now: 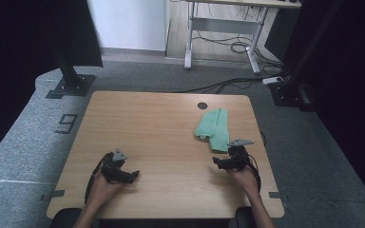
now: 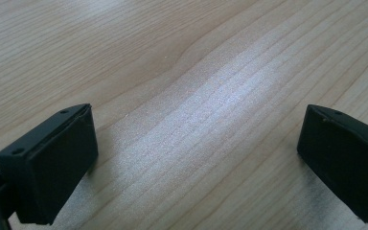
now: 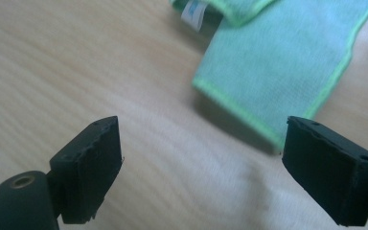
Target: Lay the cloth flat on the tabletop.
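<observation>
A green folded cloth (image 1: 214, 128) lies on the right half of the wooden table (image 1: 161, 128), near its far side. In the right gripper view the cloth (image 3: 278, 62) has a bright green hem and a small white label. My right gripper (image 1: 217, 163) rests low at the table's front right, just this side of the cloth, jaws wide apart and empty (image 3: 201, 167). My left gripper (image 1: 134, 175) sits at the front left, open over bare wood (image 2: 196, 158), nothing between its pads.
A round dark cable hole (image 1: 202, 105) sits near the table's far edge. Black stands (image 1: 71, 78) and a curtain flank the table. A desk frame (image 1: 223, 28) with cables stands behind on grey carpet.
</observation>
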### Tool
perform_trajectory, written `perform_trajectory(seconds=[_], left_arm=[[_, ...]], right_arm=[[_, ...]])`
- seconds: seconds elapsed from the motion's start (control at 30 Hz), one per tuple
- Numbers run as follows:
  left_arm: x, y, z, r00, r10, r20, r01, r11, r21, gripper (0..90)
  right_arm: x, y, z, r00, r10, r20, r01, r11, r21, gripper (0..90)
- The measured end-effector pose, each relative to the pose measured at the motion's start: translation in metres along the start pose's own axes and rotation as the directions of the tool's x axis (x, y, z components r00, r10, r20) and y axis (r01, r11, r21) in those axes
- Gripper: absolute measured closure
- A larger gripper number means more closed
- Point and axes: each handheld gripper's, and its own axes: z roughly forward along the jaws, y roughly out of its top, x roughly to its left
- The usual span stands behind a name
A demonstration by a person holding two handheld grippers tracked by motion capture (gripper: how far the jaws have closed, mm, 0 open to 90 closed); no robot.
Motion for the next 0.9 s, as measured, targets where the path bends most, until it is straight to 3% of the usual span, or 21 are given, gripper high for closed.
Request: perform_trajectory(seconds=[0.47,0.9], left_arm=[[0.0,0.0,0.0,1.0,-0.001,0.0,0.001,1.0,0.0,0.0],[0.0,0.0,0.0,1.0,-0.002,0.001,0.002,1.0,-0.001,0.0]], right_arm=[[-0.009,0.036,0.019,1.0,-0.004,0.005,0.004,1.0,-0.015,26.3],[-0.026,0.048,0.055,0.9963,-0.017,0.085,0.012,0.998,0.057,21.5]])
